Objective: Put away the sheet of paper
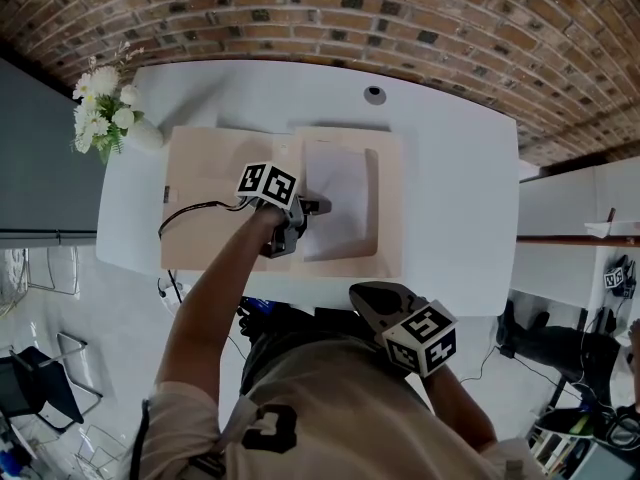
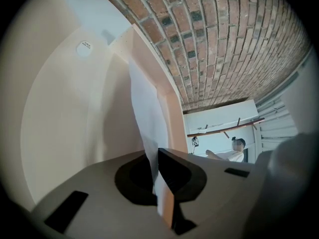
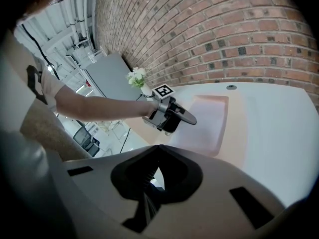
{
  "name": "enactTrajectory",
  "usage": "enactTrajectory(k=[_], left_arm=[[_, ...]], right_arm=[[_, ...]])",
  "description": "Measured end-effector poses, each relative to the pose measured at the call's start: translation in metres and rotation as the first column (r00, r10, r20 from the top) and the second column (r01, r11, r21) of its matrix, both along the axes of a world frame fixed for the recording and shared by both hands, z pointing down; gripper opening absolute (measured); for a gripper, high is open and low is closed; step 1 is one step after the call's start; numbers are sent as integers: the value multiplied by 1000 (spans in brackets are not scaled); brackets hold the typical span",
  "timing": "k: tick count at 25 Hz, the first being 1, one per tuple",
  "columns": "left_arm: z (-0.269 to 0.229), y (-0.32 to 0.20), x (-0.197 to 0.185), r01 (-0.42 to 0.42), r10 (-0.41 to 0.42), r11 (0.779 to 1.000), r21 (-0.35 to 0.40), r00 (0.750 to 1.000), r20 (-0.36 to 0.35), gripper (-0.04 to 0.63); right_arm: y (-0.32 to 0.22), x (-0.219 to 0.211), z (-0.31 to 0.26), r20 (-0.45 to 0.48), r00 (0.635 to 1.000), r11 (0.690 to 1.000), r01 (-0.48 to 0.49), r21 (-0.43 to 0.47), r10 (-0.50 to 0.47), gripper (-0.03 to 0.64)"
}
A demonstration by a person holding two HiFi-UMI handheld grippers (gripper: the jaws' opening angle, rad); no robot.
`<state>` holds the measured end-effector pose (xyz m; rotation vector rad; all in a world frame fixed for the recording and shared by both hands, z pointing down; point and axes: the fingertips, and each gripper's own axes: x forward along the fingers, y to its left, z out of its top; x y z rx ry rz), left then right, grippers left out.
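Observation:
A beige folder (image 1: 210,198) lies open on the white table (image 1: 450,188). The white sheet of paper (image 1: 338,193) rests in the folder's right half, inside a raised beige border. My left gripper (image 1: 312,208) is at the sheet's left edge and is shut on it. In the left gripper view the sheet (image 2: 147,113) rises from between the jaws (image 2: 157,156) beside the folder's rim (image 2: 169,98). My right gripper (image 1: 365,293) hangs off the table's front edge, near my body, shut and empty. The right gripper view (image 3: 158,147) shows the left gripper (image 3: 187,117) over the sheet (image 3: 204,121).
A vase of white flowers (image 1: 105,118) stands at the table's left back corner. A round cable hole (image 1: 375,95) sits near the back edge. A black cable (image 1: 195,210) crosses the folder's left half. A brick wall runs behind the table. Chairs (image 1: 40,378) stand at left.

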<state>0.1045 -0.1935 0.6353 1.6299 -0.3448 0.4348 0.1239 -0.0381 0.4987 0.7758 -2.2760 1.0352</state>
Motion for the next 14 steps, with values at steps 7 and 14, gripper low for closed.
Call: enactTrajectory(k=[7,14], left_arm=[[-3,0,0,-1,1,1000,6,1000,-5,14],[-1,3,-2,5,-5,1000,5,1000,-4,14]], right_arm=[[2,-2,-2,-1,1000,1000,-2,5,2,23],[7,-3,-1,-4,1000,1000,-4,5,4,23]])
